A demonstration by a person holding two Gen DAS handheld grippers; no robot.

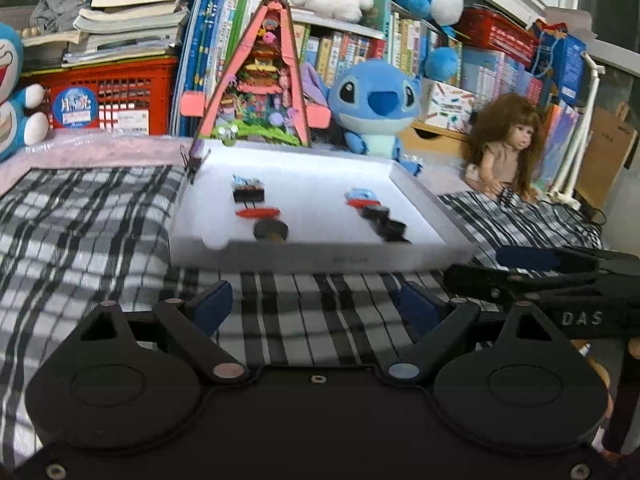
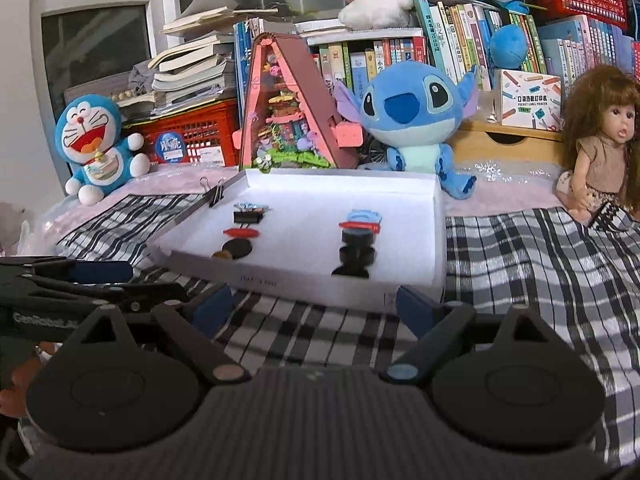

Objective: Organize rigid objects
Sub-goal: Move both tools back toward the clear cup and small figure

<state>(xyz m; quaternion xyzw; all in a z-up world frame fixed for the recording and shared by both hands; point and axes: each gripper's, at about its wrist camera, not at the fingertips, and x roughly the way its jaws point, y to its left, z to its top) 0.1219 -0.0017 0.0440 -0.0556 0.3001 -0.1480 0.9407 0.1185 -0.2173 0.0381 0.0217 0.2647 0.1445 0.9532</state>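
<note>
A shallow white tray (image 1: pixel 320 258) (image 2: pixel 436 240) lies on the checked cloth ahead of both grippers. It holds two rows of small items. The left row has a black binder clip (image 1: pixel 249 193) (image 2: pixel 248 216), a red clip (image 1: pixel 258 213) (image 2: pixel 241 233) and a dark round piece (image 1: pixel 270 231) (image 2: pixel 237 249). The right row has a blue and red clip (image 1: pixel 362 198) (image 2: pixel 360 221) and black round pieces (image 1: pixel 386 222) (image 2: pixel 357 254). Another binder clip (image 2: pixel 215 194) (image 1: pixel 195 160) grips the tray's left rim. My left gripper (image 1: pixel 316 306) and right gripper (image 2: pixel 316 308) are open and empty, short of the tray.
A Stitch plush (image 1: pixel 374 106) (image 2: pixel 416 120), a pink triangular toy house (image 1: pixel 260 80) (image 2: pixel 288 108) and a doll (image 1: pixel 506 144) (image 2: pixel 604 140) stand behind the tray. A Doraemon plush (image 2: pixel 94 140), red crates and books fill the back. The right gripper shows in the left wrist view (image 1: pixel 560 276).
</note>
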